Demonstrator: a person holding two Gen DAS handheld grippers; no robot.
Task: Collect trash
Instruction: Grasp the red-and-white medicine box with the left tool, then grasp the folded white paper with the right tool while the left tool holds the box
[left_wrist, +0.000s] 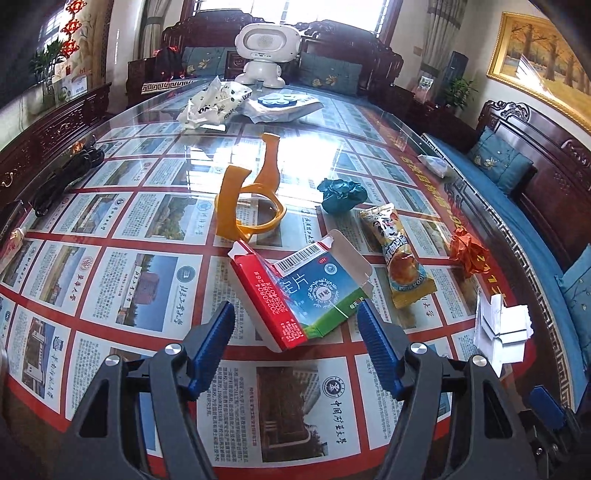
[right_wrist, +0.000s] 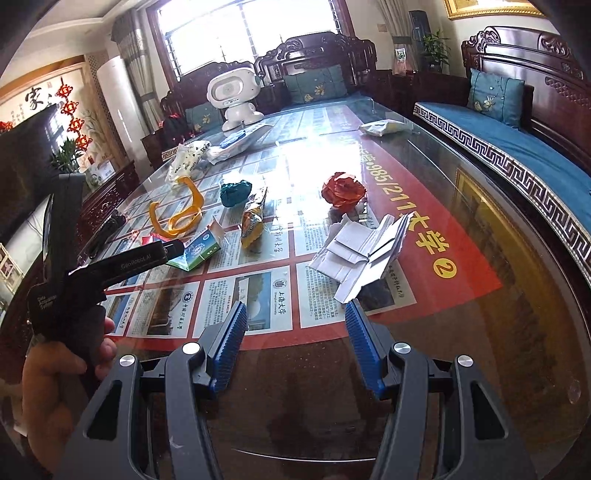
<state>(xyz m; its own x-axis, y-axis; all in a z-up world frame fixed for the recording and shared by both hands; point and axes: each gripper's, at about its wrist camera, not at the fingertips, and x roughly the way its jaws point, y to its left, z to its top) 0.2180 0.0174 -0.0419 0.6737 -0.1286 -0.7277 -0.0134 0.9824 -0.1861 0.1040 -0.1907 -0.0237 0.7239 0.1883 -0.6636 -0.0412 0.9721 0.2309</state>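
An opened medicine box (left_wrist: 299, 291), red, blue and green, lies on the glass table just ahead of my left gripper (left_wrist: 295, 325), which is open with the box's near end between its fingers. Beyond it lie an orange plastic piece (left_wrist: 251, 199), a crumpled teal paper ball (left_wrist: 341, 194), a snack wrapper (left_wrist: 400, 254), a crumpled red paper ball (left_wrist: 469, 251) and folded white paper (left_wrist: 498, 332). My right gripper (right_wrist: 295, 328) is open and empty above the table, just short of the white paper (right_wrist: 365, 251). The box (right_wrist: 201, 251) shows by the left gripper's tip.
A white toy robot (left_wrist: 266, 51) and plastic bags (left_wrist: 218, 103) stand at the table's far end. A black cable (left_wrist: 62, 177) lies at the left edge. Carved wooden benches with blue cushions (right_wrist: 495, 92) surround the table. A wrapped packet (right_wrist: 384, 127) lies far right.
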